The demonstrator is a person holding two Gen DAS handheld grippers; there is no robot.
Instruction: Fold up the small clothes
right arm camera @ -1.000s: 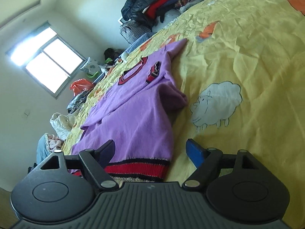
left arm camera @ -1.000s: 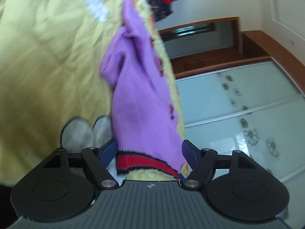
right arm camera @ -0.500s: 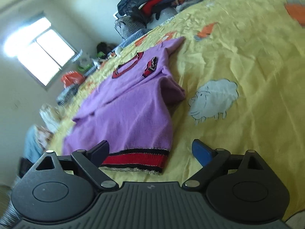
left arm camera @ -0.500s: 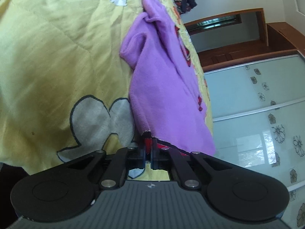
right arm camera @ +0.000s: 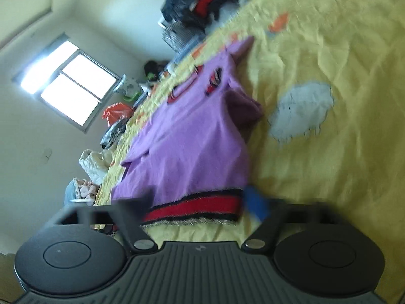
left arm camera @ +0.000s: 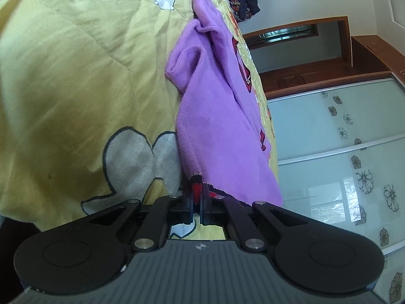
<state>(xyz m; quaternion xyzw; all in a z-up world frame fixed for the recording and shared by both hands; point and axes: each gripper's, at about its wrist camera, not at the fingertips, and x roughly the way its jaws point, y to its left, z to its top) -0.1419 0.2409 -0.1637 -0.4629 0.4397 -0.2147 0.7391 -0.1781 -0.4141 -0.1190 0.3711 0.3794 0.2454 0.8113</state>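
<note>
A small purple sweater (left arm camera: 217, 116) with a red-and-black hem lies on a yellow bedspread (left arm camera: 76, 63). My left gripper (left arm camera: 196, 197) is shut on the hem's left corner; the red band shows between its fingers. In the right wrist view the sweater (right arm camera: 192, 141) lies flat with its red hem band (right arm camera: 195, 209) nearest me. My right gripper (right arm camera: 200, 197) is open, its fingers straddling the right part of the hem, the blue fingertip (right arm camera: 255, 202) at the hem's right corner. This view is motion-blurred.
A pile of dark and red clothes (right arm camera: 202, 0) sits at the bed's far end. Bags and clutter (right arm camera: 114, 116) lie along the bed's left side under a window (right arm camera: 68, 88). A glass-door wardrobe (left arm camera: 341, 152) stands beyond the bed.
My left gripper closed on the hem corner and has stayed shut. My right gripper moved in toward the hem's right corner, narrowing its opening.
</note>
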